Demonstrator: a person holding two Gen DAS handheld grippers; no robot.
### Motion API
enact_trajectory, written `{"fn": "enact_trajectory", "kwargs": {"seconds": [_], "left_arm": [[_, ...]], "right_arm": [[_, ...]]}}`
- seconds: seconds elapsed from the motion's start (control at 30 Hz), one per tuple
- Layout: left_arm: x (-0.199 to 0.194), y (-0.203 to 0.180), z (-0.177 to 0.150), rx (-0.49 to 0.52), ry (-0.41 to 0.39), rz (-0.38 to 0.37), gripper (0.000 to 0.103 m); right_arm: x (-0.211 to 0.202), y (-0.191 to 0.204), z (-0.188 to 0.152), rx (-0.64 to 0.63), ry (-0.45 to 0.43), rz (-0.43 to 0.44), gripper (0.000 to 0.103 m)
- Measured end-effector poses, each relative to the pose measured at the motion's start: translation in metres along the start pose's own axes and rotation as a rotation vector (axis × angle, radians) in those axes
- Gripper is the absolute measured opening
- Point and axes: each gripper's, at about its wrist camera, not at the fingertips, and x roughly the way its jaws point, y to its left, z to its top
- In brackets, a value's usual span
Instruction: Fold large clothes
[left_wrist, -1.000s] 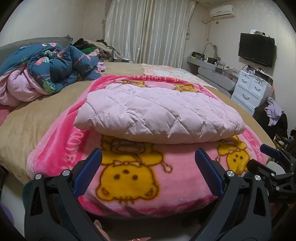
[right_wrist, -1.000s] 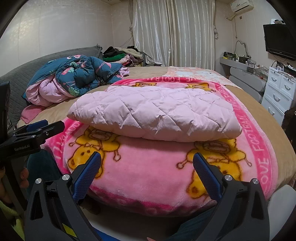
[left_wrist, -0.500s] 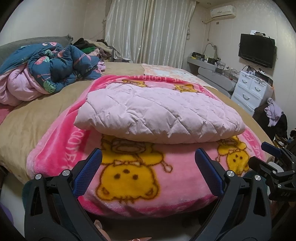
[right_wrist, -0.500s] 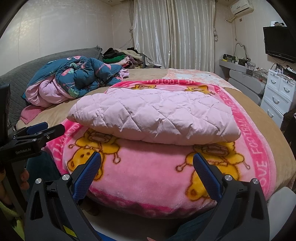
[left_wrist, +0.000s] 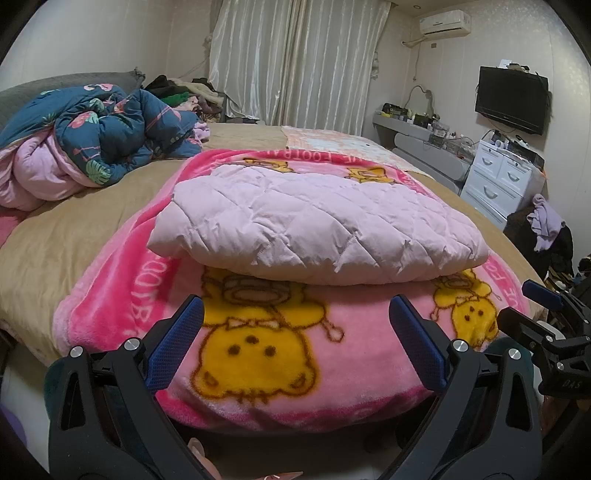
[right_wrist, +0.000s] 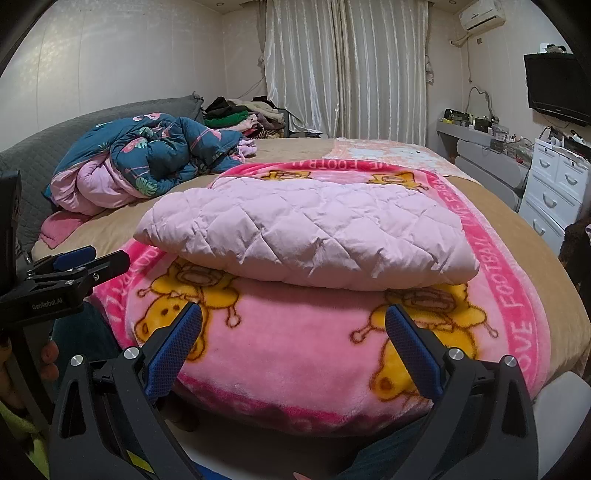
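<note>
Hardly anything has changed over the last second: the pink quilted garment (left_wrist: 317, 225) lies folded in the same spot, on the middle of the pink cartoon blanket (left_wrist: 266, 347), and both tools have only drifted slightly. That stillness suggests the fold is finished, or a pause before another garment. The left gripper (left_wrist: 295, 341) and right gripper (right_wrist: 293, 341) hover at the blanket's near edge, jaws spread wide, holding nothing. The blanket's border reads "LOVE FOOTBALL". Seen from the right wrist, the left gripper's body is stamped "GenRobot.AI".
</note>
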Motion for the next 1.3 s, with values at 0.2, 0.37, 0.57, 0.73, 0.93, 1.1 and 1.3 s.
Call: {"fn": "enact_trajectory", "kwargs": {"seconds": [0.2, 0.37, 0.57, 0.73, 0.93, 1.1, 1.3], "left_arm": [[0.0002, -0.0003, -0.0007, 0.001, 0.002, 0.0, 0.094], [0.0003, -0.0004, -0.0008, 0.001, 0.001, 0.0, 0.094], [0.0003, -0.0001, -0.0005, -0.001, 0.0, 0.0, 0.094], [0.0004, -0.0002, -0.0023, 0.002, -0.003, 0.0, 0.094], [0.0005, -0.0002, -0.002, 0.001, 0.0, 0.001, 0.094], [0.0004, -0.0004, -0.0022, 0.003, 0.0, 0.001, 0.094], [-0.0002, 0.0002, -0.0034, 0.014, -0.001, -0.002, 0.094]], "right_arm": [[-0.0004, 0.0008, 0.0, -0.001, 0.002, 0.0, 0.099], [-0.0009, 0.0013, 0.0011, -0.001, 0.004, 0.001, 0.099], [-0.0005, 0.0018, 0.0007, -0.001, 0.004, -0.001, 0.099], [-0.0006, 0.0015, 0.0008, -0.001, 0.005, 0.001, 0.099], [-0.0005, 0.0019, 0.0007, -0.001, 0.005, 0.0, 0.099], [-0.0003, 0.0021, 0.0005, -0.001, 0.005, 0.0, 0.099], [0.0, 0.0025, 0.0005, -0.003, 0.009, 0.001, 0.099]]}}
